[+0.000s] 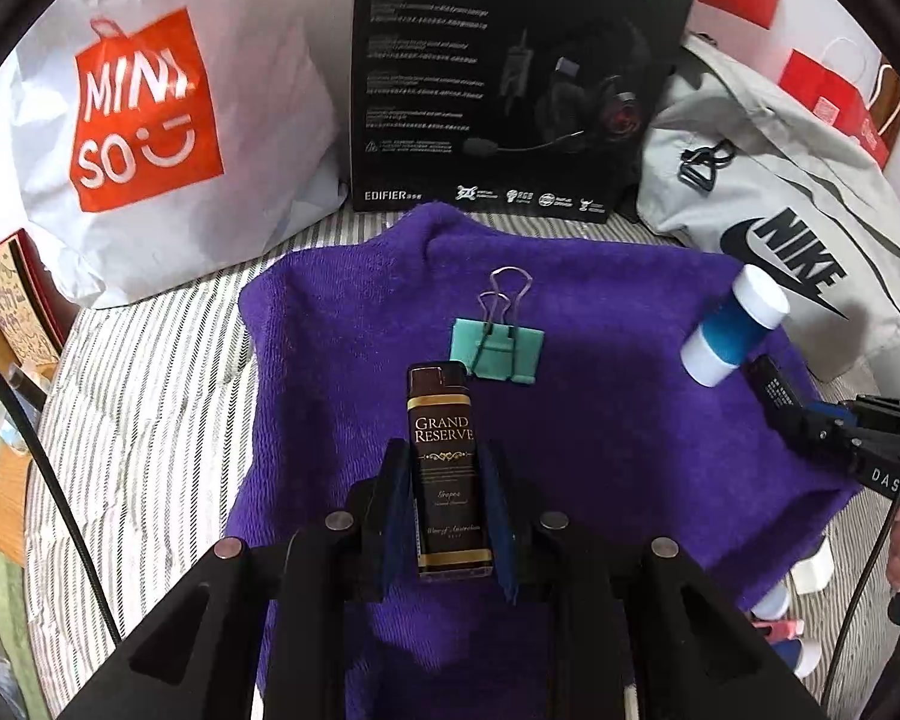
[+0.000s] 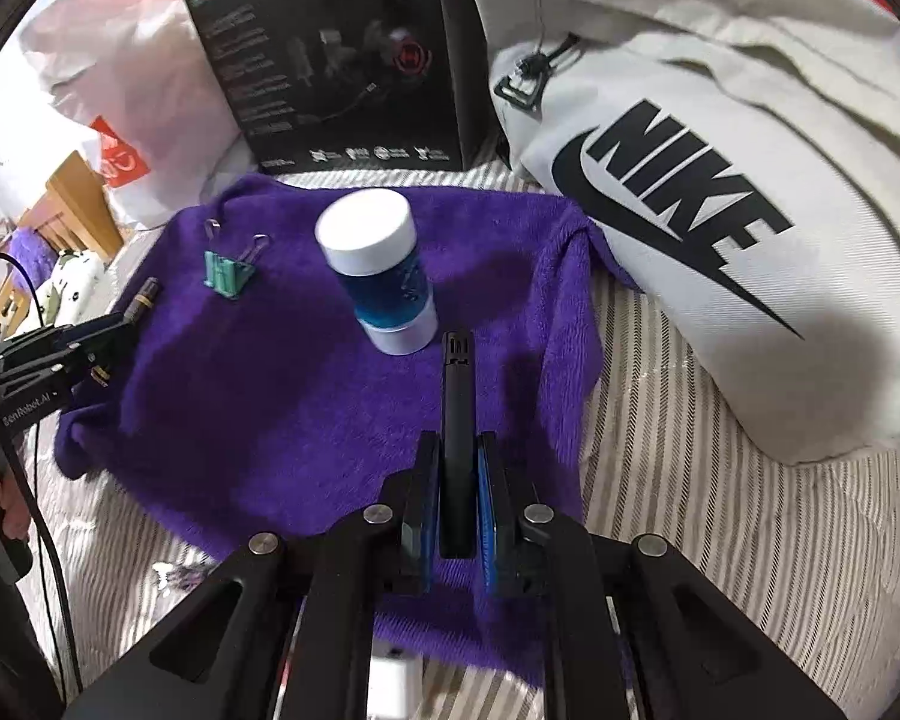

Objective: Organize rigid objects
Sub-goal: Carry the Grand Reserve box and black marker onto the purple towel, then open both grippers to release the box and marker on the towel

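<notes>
My left gripper (image 1: 447, 468) is shut on a dark brown lighter (image 1: 444, 450) labelled Grand Reserve, held over the purple towel (image 1: 342, 324). A teal binder clip (image 1: 498, 348) lies on the towel just beyond the lighter. A white and blue bottle (image 1: 732, 324) stands on the towel at the right. My right gripper (image 2: 457, 450) is shut on a thin black flat object (image 2: 457, 414), held edge-up just in front of the bottle (image 2: 384, 270). The clip (image 2: 228, 270) and the left gripper with the lighter (image 2: 141, 297) show at the left of the right wrist view.
A striped sheet (image 1: 150, 360) lies under the towel. A Miniso bag (image 1: 144, 114), a black headset box (image 1: 510, 72) and a grey Nike bag (image 2: 720, 210) stand behind and to the right. Red bags (image 1: 834, 96) are at the far right. Small items (image 1: 786, 630) lie by the towel's near right corner.
</notes>
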`<action>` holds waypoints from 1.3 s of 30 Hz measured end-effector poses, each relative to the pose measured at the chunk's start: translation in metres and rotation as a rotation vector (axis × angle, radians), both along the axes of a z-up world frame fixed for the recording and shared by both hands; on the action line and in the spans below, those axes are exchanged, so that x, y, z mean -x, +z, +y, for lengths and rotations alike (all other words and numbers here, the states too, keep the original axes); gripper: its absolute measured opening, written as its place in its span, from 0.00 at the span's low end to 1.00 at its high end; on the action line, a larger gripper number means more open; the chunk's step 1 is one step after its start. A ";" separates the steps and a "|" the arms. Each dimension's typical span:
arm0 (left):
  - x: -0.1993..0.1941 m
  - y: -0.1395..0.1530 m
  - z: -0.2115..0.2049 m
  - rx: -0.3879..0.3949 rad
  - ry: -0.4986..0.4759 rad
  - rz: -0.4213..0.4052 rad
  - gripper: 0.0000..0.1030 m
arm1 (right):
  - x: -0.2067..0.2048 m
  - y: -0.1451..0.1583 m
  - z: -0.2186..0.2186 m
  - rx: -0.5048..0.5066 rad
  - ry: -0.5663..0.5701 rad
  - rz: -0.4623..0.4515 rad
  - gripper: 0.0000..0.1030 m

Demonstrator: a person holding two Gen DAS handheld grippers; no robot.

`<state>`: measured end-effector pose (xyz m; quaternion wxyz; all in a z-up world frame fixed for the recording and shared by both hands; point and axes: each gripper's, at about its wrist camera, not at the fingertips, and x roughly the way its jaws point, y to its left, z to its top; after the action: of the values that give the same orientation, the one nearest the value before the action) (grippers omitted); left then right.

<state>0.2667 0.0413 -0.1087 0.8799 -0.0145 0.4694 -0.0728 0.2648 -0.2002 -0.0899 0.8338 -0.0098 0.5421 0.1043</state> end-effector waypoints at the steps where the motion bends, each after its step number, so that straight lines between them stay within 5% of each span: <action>1: -0.002 -0.002 0.000 -0.002 0.000 0.004 0.23 | -0.002 -0.002 0.000 -0.003 0.000 0.003 0.11; 19: -0.015 -0.020 -0.006 -0.084 -0.007 0.023 0.24 | -0.017 -0.021 0.005 0.016 0.011 0.005 0.12; 22: -0.015 -0.021 -0.008 -0.064 -0.011 0.031 0.35 | -0.016 -0.021 0.005 0.021 0.016 -0.001 0.12; 24: -0.010 -0.021 -0.009 -0.039 -0.017 0.034 0.53 | -0.016 -0.020 0.005 0.017 0.022 0.000 0.12; 29: -0.003 -0.022 -0.015 -0.072 -0.005 0.045 0.55 | -0.008 -0.015 0.002 -0.022 0.027 0.018 0.24; 31: 0.000 -0.018 -0.014 -0.055 -0.002 0.049 0.55 | -0.003 -0.009 0.001 -0.022 0.024 0.006 0.36; 39: 0.045 0.021 -0.015 -0.034 -0.005 -0.014 0.55 | 0.027 0.021 -0.003 -0.020 0.014 -0.025 0.39</action>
<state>0.2219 0.0260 -0.0878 0.8831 0.0019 0.4644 -0.0671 0.2376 -0.2032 -0.0690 0.8399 -0.0065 0.5302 0.1157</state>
